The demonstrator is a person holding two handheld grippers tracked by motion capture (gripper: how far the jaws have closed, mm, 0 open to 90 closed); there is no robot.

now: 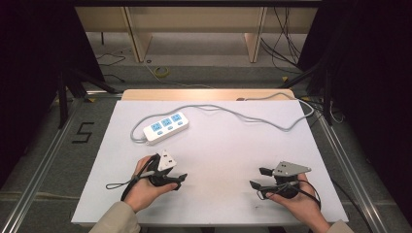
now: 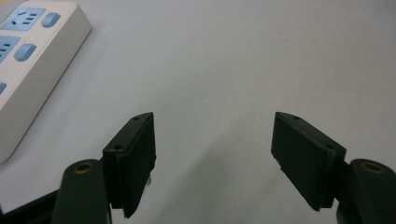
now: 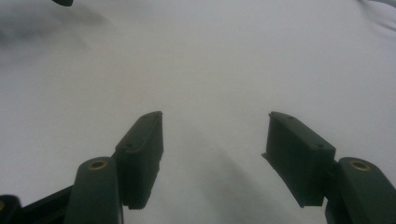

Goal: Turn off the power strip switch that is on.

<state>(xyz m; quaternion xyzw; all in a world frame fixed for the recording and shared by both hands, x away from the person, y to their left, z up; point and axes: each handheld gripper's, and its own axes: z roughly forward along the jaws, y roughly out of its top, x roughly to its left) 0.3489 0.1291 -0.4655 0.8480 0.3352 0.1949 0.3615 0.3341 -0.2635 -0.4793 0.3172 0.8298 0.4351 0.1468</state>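
White sheeting covered the table, and dark curtains and loose floor cables were seen beyond its far edge. A white plastic power strip with three blue socket panels lay on the sheet toward the far left, its grey cord looping off to the right of the strip and over the far right corner. The left gripper was held near the strip, on the person's side of it, with its jaws spread wide and nothing between them; in the left gripper view the strip's corner lay ahead and to the left of that gap. The right gripper was kept well apart from the strip, likewise spread and empty above bare sheet. The work was judged to be at its opening, with nothing yet grasped. An advance of the left gripper toward the strip would probably be called for next, with the jaws kept open until its body was straddled.
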